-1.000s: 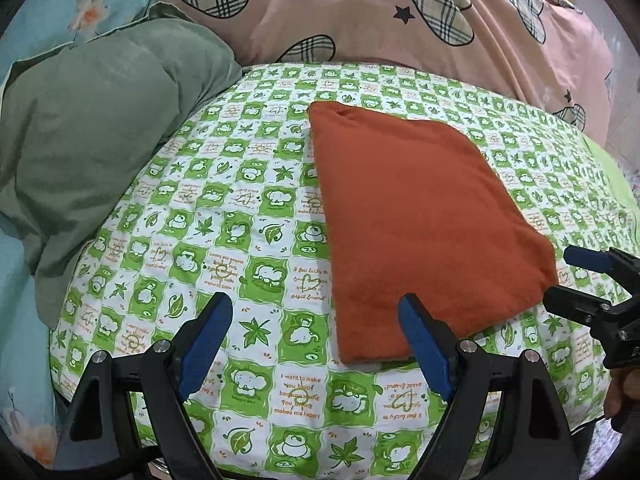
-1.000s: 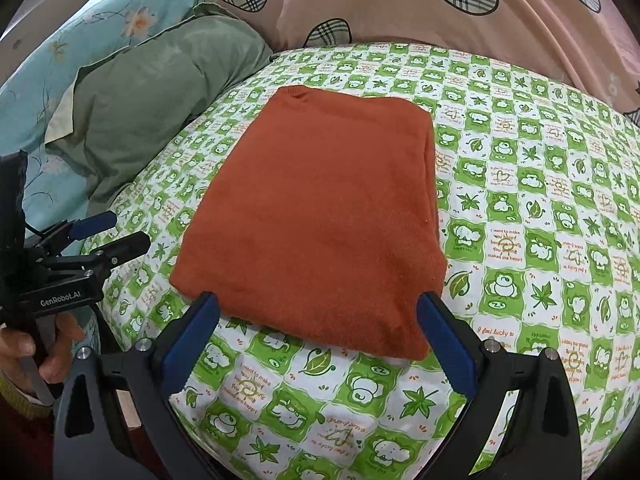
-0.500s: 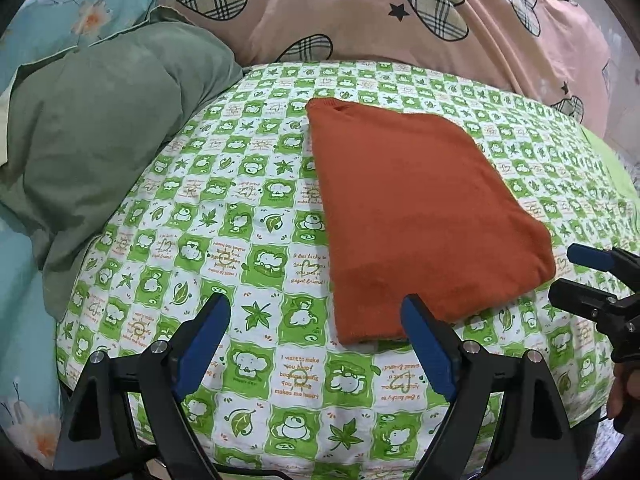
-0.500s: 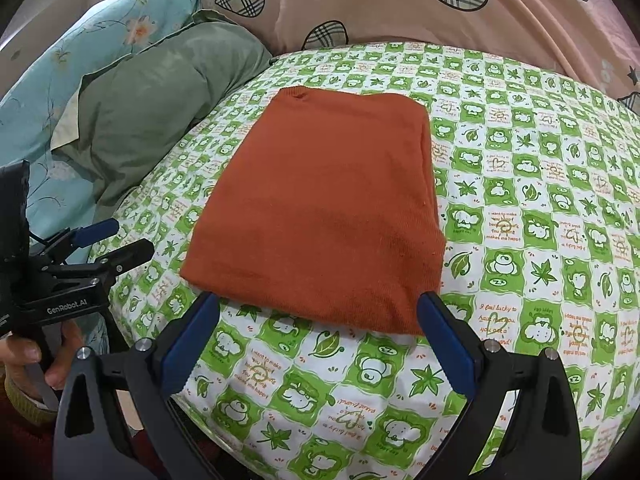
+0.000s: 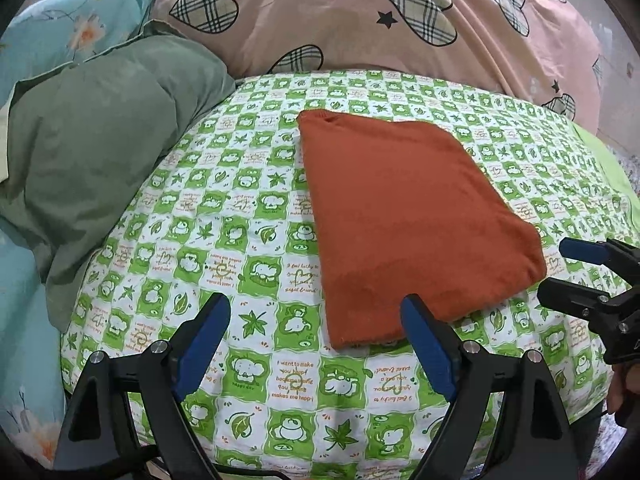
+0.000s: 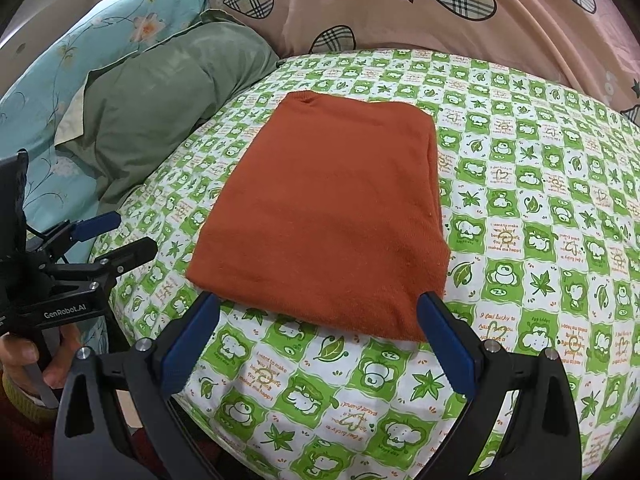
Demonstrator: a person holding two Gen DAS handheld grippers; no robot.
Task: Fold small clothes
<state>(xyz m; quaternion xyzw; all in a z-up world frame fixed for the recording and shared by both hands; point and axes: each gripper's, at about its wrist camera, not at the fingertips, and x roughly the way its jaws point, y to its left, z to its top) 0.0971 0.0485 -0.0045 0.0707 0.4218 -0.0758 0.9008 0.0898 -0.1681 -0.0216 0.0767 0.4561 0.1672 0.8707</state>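
Observation:
A rust-orange garment (image 5: pixel 404 216) lies folded into a flat rectangle on the green-and-white patterned sheet (image 5: pixel 224 224). It also shows in the right wrist view (image 6: pixel 332 216). My left gripper (image 5: pixel 316 312) is open and empty, held just short of the garment's near left corner. My right gripper (image 6: pixel 320 312) is open and empty, held just short of the garment's near edge. Each gripper shows in the other's view: the right one (image 5: pixel 560 268) at the right edge, the left one (image 6: pixel 124 236) at the left edge, both open.
A green pillow (image 5: pixel 100 152) lies left of the sheet, with a teal floral cover (image 6: pixel 92 52) behind it. A pink quilt with plaid hearts (image 5: pixel 360 16) is bunched along the back. The sheet's near edge (image 6: pixel 320 440) drops away below the grippers.
Both grippers have drawn back a little from the folded garment and stayed open. The garment has not moved.

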